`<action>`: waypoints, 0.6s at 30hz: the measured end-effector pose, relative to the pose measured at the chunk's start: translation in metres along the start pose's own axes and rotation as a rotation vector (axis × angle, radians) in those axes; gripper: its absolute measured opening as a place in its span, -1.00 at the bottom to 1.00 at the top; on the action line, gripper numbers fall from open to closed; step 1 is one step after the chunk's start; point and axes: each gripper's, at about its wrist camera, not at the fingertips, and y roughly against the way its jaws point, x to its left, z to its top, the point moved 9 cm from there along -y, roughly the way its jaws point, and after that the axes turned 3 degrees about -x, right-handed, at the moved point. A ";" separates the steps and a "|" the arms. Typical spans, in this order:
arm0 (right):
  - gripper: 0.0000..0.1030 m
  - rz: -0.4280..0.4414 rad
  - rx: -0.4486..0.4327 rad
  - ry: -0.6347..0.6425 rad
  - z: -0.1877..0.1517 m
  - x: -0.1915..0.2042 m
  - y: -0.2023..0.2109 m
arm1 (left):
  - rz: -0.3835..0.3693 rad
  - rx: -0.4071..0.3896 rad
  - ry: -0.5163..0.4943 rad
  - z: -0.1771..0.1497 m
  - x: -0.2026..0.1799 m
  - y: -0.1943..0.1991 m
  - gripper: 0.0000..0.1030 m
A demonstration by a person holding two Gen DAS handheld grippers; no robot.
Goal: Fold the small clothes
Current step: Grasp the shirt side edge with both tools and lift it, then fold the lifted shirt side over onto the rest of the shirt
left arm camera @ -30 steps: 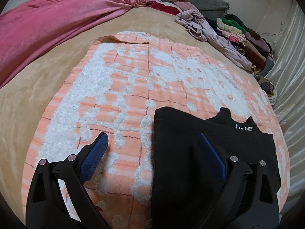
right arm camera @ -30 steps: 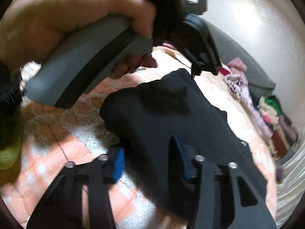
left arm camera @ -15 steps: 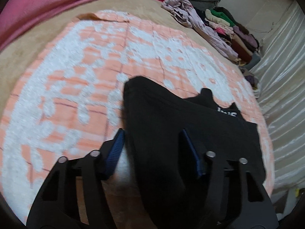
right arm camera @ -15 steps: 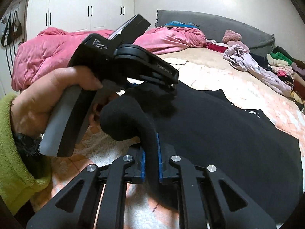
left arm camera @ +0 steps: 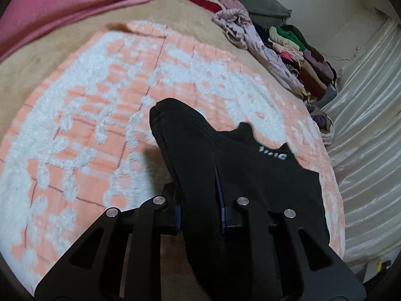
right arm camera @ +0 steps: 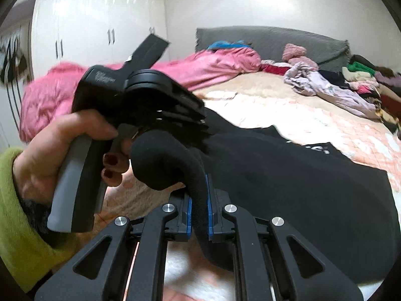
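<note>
The orange-and-white blanket [left arm camera: 95,115] offers open flat surface across the left and centre of the left wrist frame. The pink duvet [left arm camera: 75,2] blocks the upper left. The clothes pile [left arm camera: 288,42] lines the upper right edge. In the right wrist frame, the left gripper [right arm camera: 200,123] and left hand [right arm camera: 75,155] obstruct the left-centre.

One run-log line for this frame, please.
stage: lifting edge | left gripper: shut on black fabric garment | right gripper: shut on same garment | surface: peach-and-white tufted blanket
</note>
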 end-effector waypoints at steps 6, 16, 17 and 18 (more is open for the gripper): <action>-0.87 -0.016 -0.088 -0.135 0.015 -0.045 0.041 | 0.024 -0.040 -0.063 0.014 -0.068 0.020 -0.76; -0.87 -0.066 -0.174 -0.348 -0.004 -0.126 0.105 | 0.083 -0.005 -0.265 0.000 -0.193 -0.004 -0.76; -0.87 -0.075 -0.175 -0.365 -0.008 -0.133 0.109 | 0.091 0.003 -0.283 -0.004 -0.203 -0.011 -0.75; -0.88 -0.080 -0.174 -0.386 -0.012 -0.140 0.113 | 0.101 0.017 -0.306 -0.010 -0.216 -0.020 -0.75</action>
